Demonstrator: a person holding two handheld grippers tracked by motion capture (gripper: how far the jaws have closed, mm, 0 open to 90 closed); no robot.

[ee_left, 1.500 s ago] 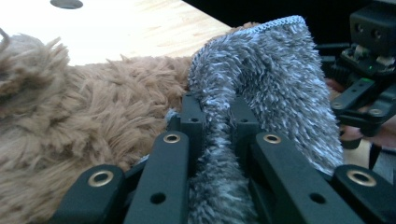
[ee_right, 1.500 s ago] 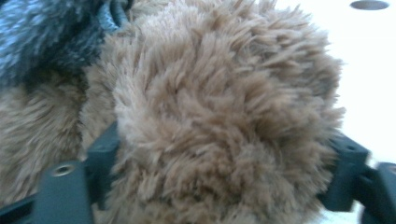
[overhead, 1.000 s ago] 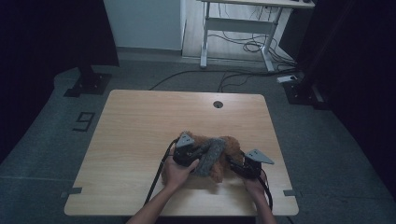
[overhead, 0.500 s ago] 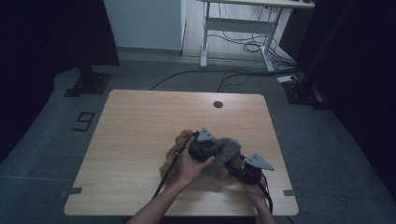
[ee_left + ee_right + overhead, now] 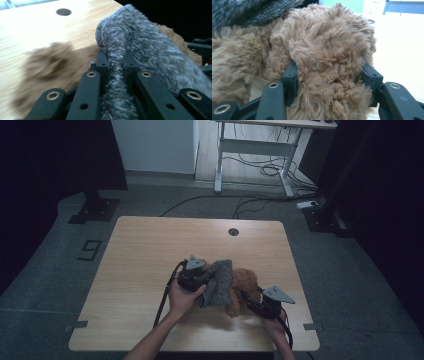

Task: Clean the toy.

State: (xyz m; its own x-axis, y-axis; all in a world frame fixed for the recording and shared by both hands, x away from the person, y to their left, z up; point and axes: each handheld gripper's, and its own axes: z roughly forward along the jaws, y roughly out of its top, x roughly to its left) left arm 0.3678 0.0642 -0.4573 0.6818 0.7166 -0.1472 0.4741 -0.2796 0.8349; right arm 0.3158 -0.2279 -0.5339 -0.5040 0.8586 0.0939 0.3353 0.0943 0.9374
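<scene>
A brown plush toy point(image 5: 246, 281) lies on the wooden table point(image 5: 150, 245) near its front edge. A grey fuzzy cloth point(image 5: 220, 282) is draped over the toy's left side. My left gripper point(image 5: 206, 277) is shut on a fold of that cloth; in the left gripper view the grey cloth point(image 5: 140, 42) is pinched between the jaws of the left gripper point(image 5: 116, 58), with brown plush point(image 5: 50, 60) blurred behind. My right gripper point(image 5: 251, 301) comes in from the front right. In the right gripper view the right gripper point(image 5: 332, 70) is shut on a thick lobe of the plush toy point(image 5: 329, 47).
A round cable hole point(image 5: 233, 231) sits near the table's far edge. Beyond the table a white desk frame point(image 5: 252, 145) stands with cables on the floor, and black stand bases point(image 5: 95, 210) rest on the carpet at either side.
The left gripper carried the grey cloth up and to the right over the toy, then drew back a little to the left. The right gripper stayed put, gripping the plush.
</scene>
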